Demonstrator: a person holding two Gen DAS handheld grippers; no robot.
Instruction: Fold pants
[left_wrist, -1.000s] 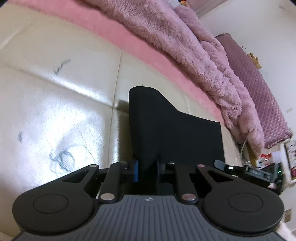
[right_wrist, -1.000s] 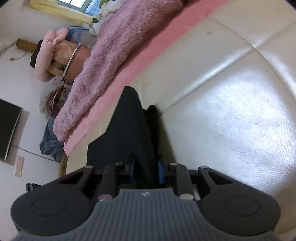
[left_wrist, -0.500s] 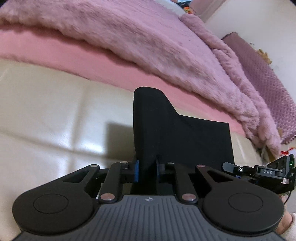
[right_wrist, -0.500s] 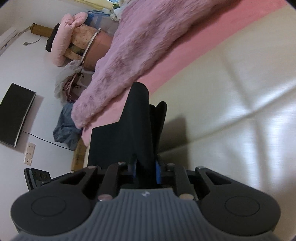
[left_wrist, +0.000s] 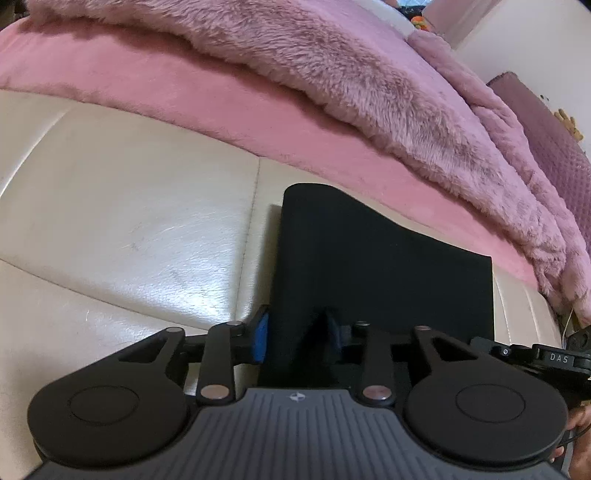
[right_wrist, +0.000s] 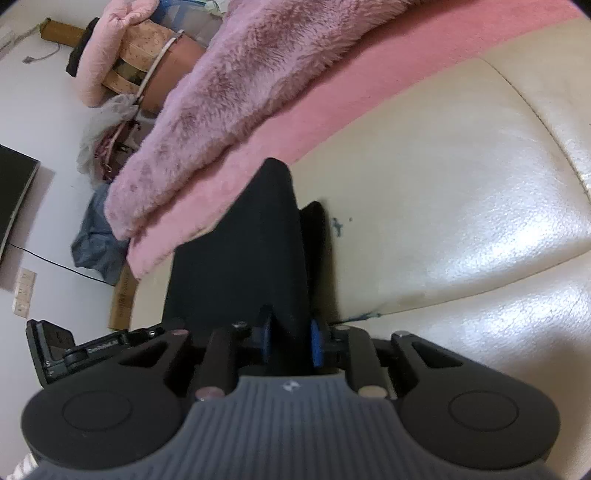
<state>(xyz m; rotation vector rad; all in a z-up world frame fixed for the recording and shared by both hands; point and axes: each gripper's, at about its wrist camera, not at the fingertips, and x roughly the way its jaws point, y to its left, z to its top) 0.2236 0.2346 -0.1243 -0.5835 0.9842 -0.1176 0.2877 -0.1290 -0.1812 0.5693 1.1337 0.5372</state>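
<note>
**Setting Down the Folded Edge: Release Sequence**

Left tongs (left_wrist: 297, 341): the jaws are opening. The black pants (left_wrist: 376, 266) lie between the pads; the left blue pad (left_wrist: 261, 338) stands clear of the cloth, so the grip is already slack. Right tongs (right_wrist: 290, 341): the jaws are opening slightly, yet the blue pads sit against a bunched ridge of the pants (right_wrist: 255, 251) and hold it.

Judged procedure: lower both edges onto the cream leather surface (left_wrist: 129, 221) before letting go fully, keep the two corners level with each other, and withdraw each tongs straight back so the pads do not drag the fold open. Risk: the smooth leather may let the cloth slide.

The pants rest on the leather just short of the pink sheet (left_wrist: 184, 99), with the fuzzy pink blanket (left_wrist: 332, 62) beyond.

Legible writing: "DAS" on the other gripper's body (left_wrist: 557, 357), at the left view's right edge. A label on the gripper body in the right view is too blurred to read.
</note>
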